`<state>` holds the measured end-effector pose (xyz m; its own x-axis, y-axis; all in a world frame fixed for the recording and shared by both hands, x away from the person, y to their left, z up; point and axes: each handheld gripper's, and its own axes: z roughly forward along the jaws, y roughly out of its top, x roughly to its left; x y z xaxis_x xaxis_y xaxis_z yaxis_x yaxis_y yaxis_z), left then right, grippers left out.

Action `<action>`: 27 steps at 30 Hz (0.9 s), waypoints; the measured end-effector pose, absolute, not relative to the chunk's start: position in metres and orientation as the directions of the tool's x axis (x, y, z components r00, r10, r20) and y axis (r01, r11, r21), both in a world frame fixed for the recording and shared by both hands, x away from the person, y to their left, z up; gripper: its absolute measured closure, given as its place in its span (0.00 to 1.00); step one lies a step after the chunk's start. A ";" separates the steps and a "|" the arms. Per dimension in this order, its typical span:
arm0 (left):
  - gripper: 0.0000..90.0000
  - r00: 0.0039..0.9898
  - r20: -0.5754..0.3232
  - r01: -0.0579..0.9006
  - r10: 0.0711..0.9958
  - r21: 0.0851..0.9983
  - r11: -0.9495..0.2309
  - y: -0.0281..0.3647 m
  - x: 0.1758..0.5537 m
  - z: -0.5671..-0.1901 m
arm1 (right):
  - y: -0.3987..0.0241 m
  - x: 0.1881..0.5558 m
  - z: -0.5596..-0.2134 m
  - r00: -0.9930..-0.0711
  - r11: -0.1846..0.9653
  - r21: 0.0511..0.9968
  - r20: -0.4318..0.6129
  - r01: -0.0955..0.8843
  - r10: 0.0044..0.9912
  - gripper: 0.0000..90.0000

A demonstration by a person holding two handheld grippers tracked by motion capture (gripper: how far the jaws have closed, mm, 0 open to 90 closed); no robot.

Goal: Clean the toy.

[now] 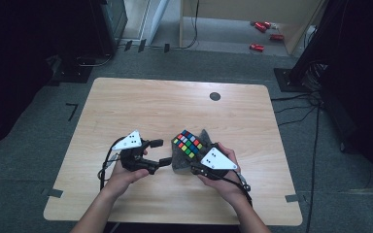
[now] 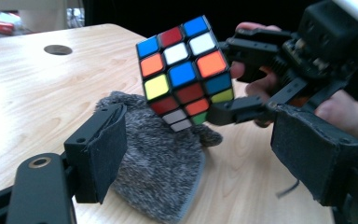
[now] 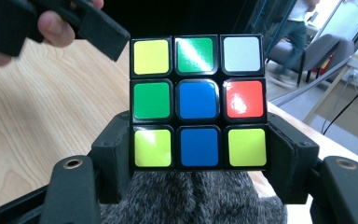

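A scrambled puzzle cube (image 1: 187,144) (image 2: 182,72) (image 3: 198,100) is lifted a little above the wooden table. My right gripper (image 1: 189,153) (image 3: 198,161) is shut on the cube's lower layer, one jaw on each side. A grey fuzzy cloth (image 1: 178,161) (image 2: 161,172) (image 3: 191,196) lies on the table under the cube. My left gripper (image 1: 159,151) (image 2: 205,158) stands open just left of the cube, its pads touching nothing, with the cloth lying on the table beyond them. In the left gripper view the right gripper (image 2: 219,79) clamps the cube from the right.
The wooden table (image 1: 126,102) has a round dark grommet (image 1: 215,96) near its far edge. Red objects (image 1: 262,36) lie on the floor behind it. Cables (image 1: 296,109) and dark stands flank the table's right side.
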<state>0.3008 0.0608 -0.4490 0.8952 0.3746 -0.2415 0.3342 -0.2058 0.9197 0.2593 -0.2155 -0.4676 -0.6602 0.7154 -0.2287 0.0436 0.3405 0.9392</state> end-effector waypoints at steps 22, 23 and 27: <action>0.20 0.861 0.171 0.040 0.479 0.916 -0.398 0.030 0.278 -0.465 | -0.217 0.252 -0.446 -0.734 0.145 0.960 0.082 0.241 0.675 0.38; 0.20 0.856 0.193 0.021 0.480 0.914 -0.405 0.030 0.277 -0.465 | -0.216 0.252 -0.447 -0.734 0.141 0.957 0.094 0.252 0.672 0.38; 0.22 0.842 0.250 -0.035 0.478 0.910 -0.414 0.028 0.276 -0.469 | -0.211 0.252 -0.448 -0.739 0.137 0.950 0.123 0.280 0.662 0.38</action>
<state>0.2756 0.0279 -0.4687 0.8419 0.4781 0.2503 -0.0352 -0.4142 0.9095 0.2516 -0.2114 -0.4482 -0.7391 0.6624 0.1225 0.2801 0.1367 0.9502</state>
